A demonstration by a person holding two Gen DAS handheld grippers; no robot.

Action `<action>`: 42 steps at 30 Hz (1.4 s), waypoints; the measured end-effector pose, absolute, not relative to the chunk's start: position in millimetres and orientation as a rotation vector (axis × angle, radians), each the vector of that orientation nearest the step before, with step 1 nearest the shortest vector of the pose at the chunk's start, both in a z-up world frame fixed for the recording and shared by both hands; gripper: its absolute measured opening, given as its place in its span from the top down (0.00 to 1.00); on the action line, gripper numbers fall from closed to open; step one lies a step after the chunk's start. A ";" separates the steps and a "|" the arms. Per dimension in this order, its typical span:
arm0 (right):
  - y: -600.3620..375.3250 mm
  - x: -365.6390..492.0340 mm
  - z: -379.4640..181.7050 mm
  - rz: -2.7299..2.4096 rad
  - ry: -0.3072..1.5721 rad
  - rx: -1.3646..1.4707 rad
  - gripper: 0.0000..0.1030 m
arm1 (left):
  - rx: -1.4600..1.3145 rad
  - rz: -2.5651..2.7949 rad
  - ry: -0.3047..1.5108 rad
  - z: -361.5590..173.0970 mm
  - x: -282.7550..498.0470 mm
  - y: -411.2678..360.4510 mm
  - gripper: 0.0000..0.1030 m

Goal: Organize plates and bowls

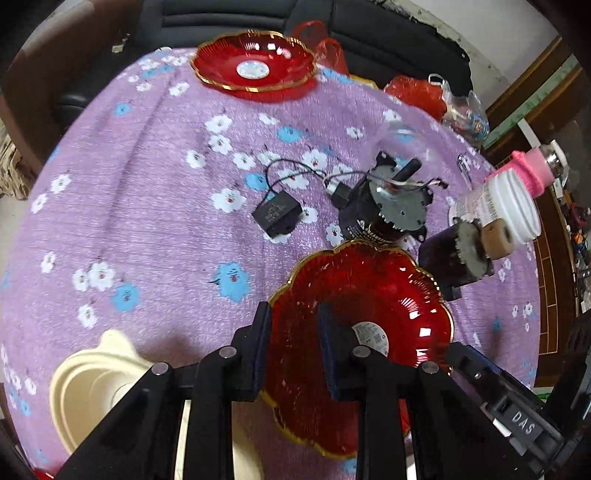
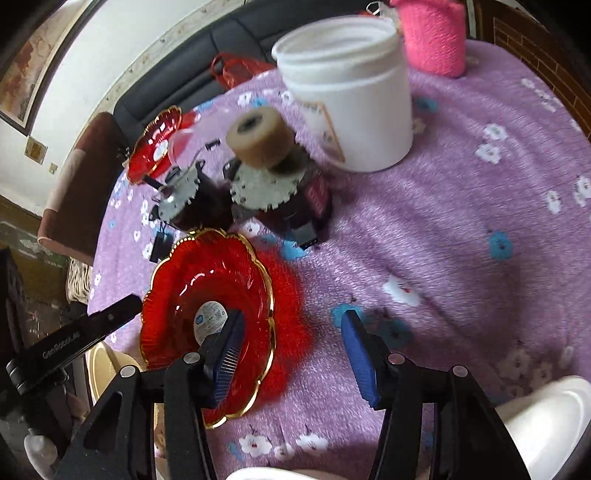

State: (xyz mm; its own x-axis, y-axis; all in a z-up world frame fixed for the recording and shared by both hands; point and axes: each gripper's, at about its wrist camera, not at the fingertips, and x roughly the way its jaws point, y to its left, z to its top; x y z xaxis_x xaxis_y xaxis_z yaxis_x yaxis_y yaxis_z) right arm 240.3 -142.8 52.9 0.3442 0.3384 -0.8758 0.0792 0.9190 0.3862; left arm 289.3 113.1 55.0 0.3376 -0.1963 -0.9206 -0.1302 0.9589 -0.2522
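A red glass plate (image 1: 369, 295) with a scalloped gold rim and a round label lies near me on the purple flowered cloth. My left gripper (image 1: 295, 332) is shut on its left rim, one pad outside and one inside. In the right wrist view the same plate (image 2: 192, 280) sits low left. My right gripper (image 2: 291, 350) is open around its right rim, with the left finger (image 2: 225, 343) over the plate's inside and the right finger (image 2: 358, 350) over the cloth. A second red plate (image 1: 255, 62) rests at the table's far edge. Cream bowls (image 1: 92, 376) are stacked at my lower left.
Two small motors with gears (image 1: 388, 206) and a black capacitor (image 1: 277, 216) with wires lie just beyond the near plate. A white open jar (image 2: 351, 99) and a pink knitted cover (image 2: 432, 33) stand behind them. A white bowl (image 2: 546, 417) is at the lower right.
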 end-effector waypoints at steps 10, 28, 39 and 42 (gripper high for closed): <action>-126.3 244.8 41.2 0.196 1.239 0.375 0.44 | -0.291 -0.125 1.255 44.1 303.8 98.9 0.75; -133.0 243.7 36.8 0.208 1.234 0.382 0.87 | -0.309 -0.100 1.306 27.7 318.3 102.0 0.38; -143.9 235.3 49.3 0.219 1.192 0.446 0.87 | -0.246 -0.093 1.264 45.1 295.1 79.5 0.53; -141.5 224.0 70.6 0.224 1.156 0.438 0.87 | -0.235 -0.084 1.216 64.2 274.3 80.5 0.53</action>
